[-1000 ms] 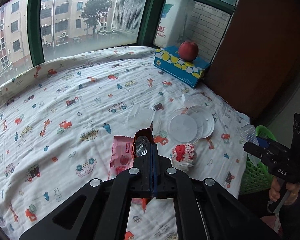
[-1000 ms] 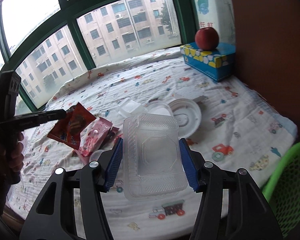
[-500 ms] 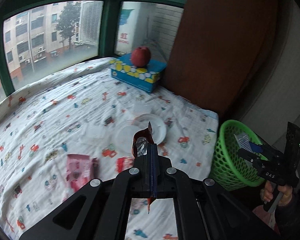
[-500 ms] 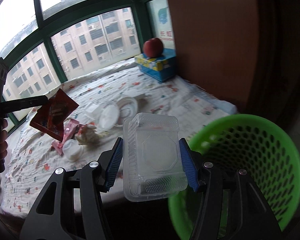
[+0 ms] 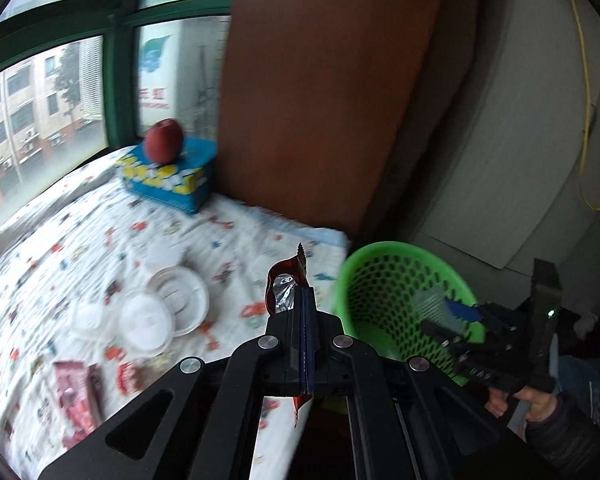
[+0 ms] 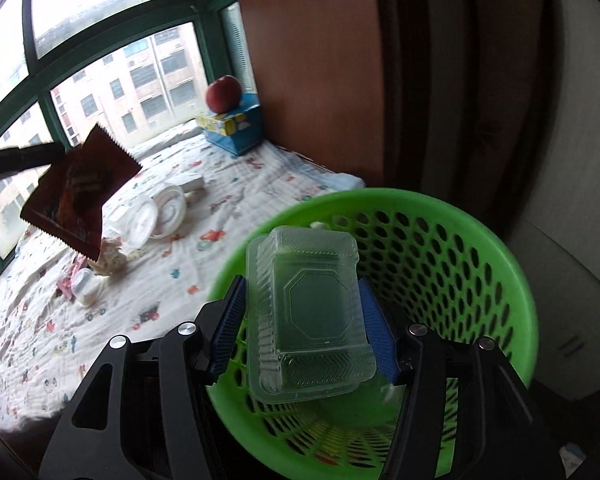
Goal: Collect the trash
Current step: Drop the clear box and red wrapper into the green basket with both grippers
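Covering the bed [image 5: 228, 216], a printed sheet carries white lids [image 5: 180, 296] near its right edge. Beside that edge stands the green basket [image 6: 512, 280]. Over it the right gripper [image 6: 304, 312] jaws are opening around the clear plastic box [image 6: 312, 304]. The left gripper [image 5: 304, 320] jaws are closed on the red wrapper [image 6: 80, 188].
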A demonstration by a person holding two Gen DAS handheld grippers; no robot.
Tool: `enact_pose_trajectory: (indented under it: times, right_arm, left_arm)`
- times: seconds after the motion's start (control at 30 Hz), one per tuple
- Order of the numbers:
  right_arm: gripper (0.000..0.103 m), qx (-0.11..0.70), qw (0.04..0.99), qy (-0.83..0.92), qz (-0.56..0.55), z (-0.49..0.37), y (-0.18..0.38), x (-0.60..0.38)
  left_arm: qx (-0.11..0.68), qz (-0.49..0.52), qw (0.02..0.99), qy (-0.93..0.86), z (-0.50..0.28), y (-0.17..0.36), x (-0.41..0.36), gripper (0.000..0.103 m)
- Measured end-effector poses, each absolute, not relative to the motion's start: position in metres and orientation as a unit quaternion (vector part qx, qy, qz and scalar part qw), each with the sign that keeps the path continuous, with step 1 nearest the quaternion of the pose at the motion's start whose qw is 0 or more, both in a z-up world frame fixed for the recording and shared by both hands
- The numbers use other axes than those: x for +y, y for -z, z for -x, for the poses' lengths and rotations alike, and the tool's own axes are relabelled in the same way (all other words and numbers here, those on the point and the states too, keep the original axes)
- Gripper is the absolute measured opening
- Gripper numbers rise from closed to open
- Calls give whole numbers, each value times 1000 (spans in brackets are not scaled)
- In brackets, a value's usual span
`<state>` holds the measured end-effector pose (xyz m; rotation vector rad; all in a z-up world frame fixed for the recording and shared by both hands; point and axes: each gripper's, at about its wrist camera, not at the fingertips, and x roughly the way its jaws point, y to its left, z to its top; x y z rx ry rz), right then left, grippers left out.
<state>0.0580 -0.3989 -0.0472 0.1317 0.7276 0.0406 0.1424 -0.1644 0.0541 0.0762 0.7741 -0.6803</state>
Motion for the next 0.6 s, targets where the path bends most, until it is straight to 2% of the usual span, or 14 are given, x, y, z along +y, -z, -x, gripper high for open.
enact_pose_trajectory:
  times: [0.1,0.6]
  right_arm:
    - [69,351,934,-9,-69,-53,49,-408]
    - [74,332,940,24,-75,-15,50,-445]
  left_arm:
    - [370,-44,863,341,-144,-53,-189,0]
    - [402,-68,826,388,-136,-22,-280,0]
